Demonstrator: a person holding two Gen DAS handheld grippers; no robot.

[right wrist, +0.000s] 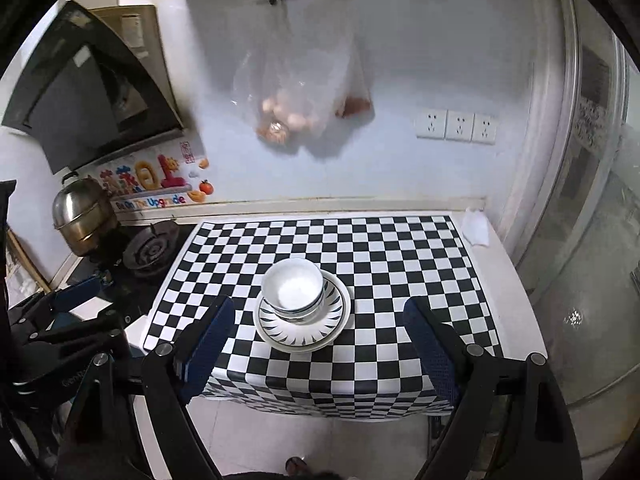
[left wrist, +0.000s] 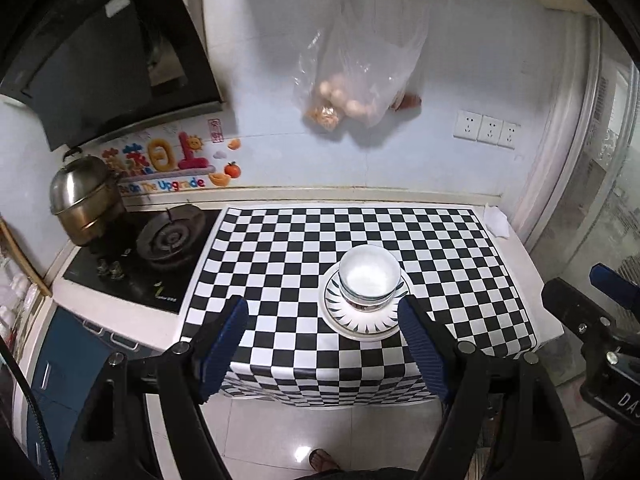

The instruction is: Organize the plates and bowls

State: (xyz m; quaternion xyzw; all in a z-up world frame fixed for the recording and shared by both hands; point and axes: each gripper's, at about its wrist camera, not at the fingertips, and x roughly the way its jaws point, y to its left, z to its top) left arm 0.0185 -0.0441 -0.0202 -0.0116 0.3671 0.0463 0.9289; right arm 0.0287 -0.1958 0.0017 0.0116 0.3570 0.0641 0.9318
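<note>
On the wall sticker (left wrist: 160, 168) beside the range hood, the English line "Be On The Upgrade" can be read beneath large colourful characters that are not legible. On the black gripper body (left wrist: 624, 398) at the right edge of the left wrist view, the letters "DA" are seen, cut off by the frame.

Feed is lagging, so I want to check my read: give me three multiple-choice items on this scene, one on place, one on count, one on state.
1. The white bowls sit:
A. on the patterned white plates
B. on the gas burner
C. beside the plates

2. Wall sockets:
A. one
B. three
C. five

3. The left tongs and right tongs are:
A. both shut on a bowl
B. one open
C. both open, holding nothing

Answers:
1 A, the bowls rest on the plate stack.
2 B, three in a row.
3 C, fingers spread, nothing between them.
</note>
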